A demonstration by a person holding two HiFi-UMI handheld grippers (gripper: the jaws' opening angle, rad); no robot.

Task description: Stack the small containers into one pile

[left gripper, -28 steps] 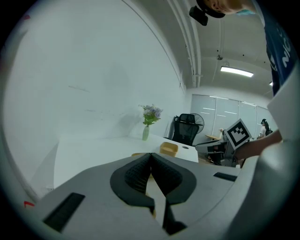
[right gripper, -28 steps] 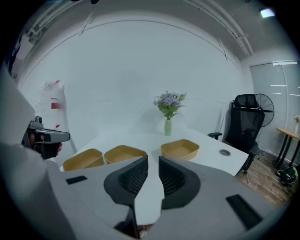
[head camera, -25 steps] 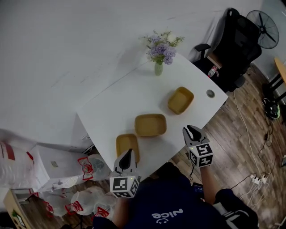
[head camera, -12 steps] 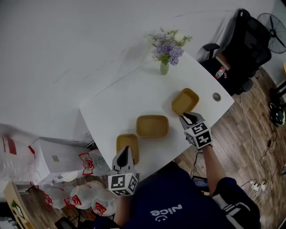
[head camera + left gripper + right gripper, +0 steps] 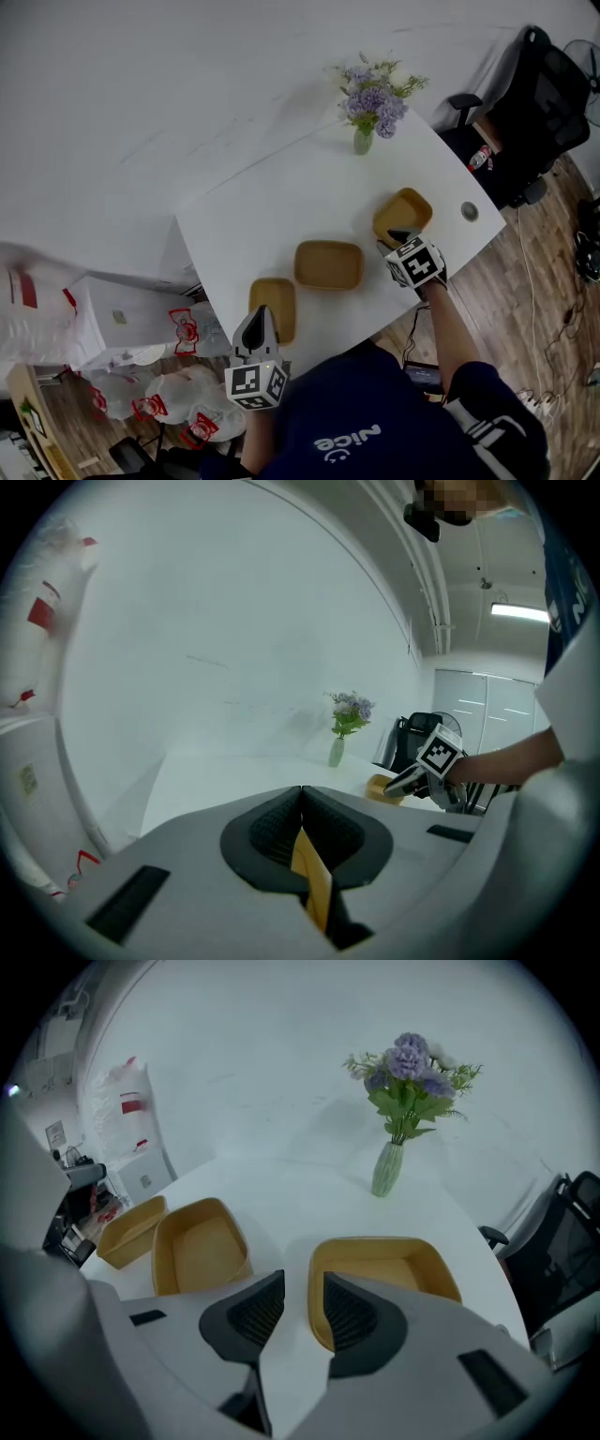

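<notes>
Three shallow yellow containers lie in a row on the white table: left container, middle container, right container. My left gripper is at the near end of the left container. In the left gripper view a thin yellow wall is pinched between the shut jaws of that gripper. My right gripper hangs over the near rim of the right container. Its jaws have just been opening; only bare table shows in the gap, and the rim lies beside the right-hand finger.
A glass vase of purple flowers stands at the table's far corner. A round cable port sits near the right edge. A black office chair stands right of the table. Plastic bags and a white box crowd the floor at left.
My right gripper has moved from off the table's near edge forward and down to the right container. The left gripper has stayed at the left container.
</notes>
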